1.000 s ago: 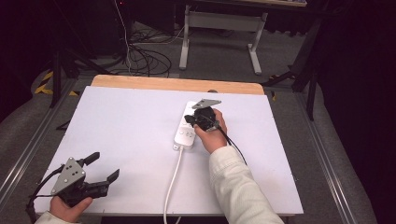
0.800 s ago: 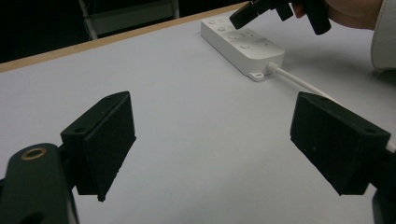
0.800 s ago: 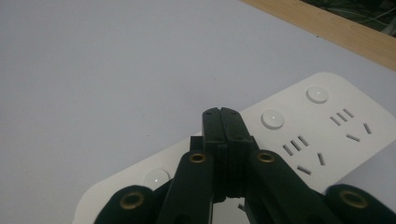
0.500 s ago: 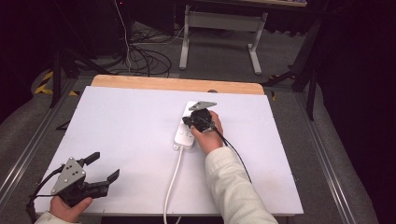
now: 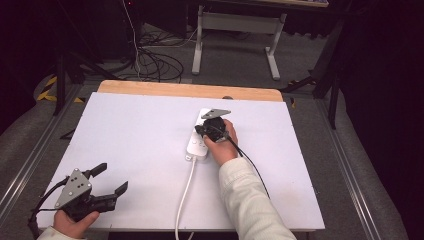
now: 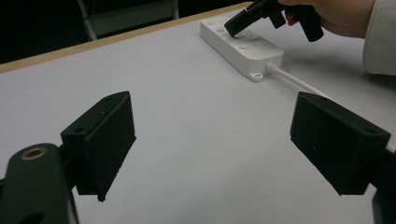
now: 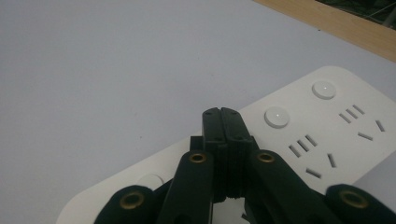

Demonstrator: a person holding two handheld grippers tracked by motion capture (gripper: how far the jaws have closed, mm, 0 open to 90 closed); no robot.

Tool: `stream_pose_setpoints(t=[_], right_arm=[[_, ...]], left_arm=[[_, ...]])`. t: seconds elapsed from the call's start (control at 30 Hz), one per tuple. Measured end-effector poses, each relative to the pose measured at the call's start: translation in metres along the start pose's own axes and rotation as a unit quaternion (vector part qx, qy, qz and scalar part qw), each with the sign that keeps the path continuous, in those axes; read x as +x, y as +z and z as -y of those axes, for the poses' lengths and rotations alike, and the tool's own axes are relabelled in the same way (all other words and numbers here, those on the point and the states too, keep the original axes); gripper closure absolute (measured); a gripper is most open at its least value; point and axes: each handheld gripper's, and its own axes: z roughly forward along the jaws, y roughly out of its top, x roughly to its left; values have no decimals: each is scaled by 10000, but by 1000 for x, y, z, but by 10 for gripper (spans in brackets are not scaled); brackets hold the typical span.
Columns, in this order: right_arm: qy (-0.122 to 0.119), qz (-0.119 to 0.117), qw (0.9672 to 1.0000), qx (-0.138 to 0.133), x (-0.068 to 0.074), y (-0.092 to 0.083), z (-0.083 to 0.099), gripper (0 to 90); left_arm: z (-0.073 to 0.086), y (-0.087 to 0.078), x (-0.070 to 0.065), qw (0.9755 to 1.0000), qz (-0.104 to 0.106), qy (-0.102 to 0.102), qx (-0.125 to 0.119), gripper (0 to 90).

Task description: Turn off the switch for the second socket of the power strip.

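A white power strip [image 5: 196,142] lies right of the middle of the white table [image 5: 125,135], its white cord [image 5: 184,195] running to the front edge. My right gripper [image 5: 201,131] is shut, with nothing between its jaws. Its tip rests on or just above the strip's top [image 7: 336,126], between round white buttons [image 7: 277,116]. From the left gripper view, the right gripper [image 6: 233,29] points down at the strip [image 6: 247,46]. My left gripper [image 5: 112,178] hovers at the table's near left corner, jaws wide open and empty [image 6: 210,140].
A wooden strip [image 5: 190,90] edges the far side of the table. Metal rails [image 5: 30,165] run along both sides. Beyond the table are floor cables [image 5: 150,60] and a metal stand's legs [image 5: 272,55].
The right hand has edged slightly left over the power strip, jaws still shut. The left gripper has stayed where it was.
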Motion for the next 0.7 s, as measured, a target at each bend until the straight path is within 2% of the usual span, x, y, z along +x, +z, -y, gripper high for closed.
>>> stream_pose_setpoints(t=[0.57, 0.7], right_arm=[[-136, 103, 9998, 90, 3, 2, 1, 900], [-98, 109, 9999, 90, 2, 3, 2, 900]], left_arm=[[0, 0, 0, 10000, -8, 13, 15, 146], [0, 0, 0, 10000, -9, 20, 15, 146]])
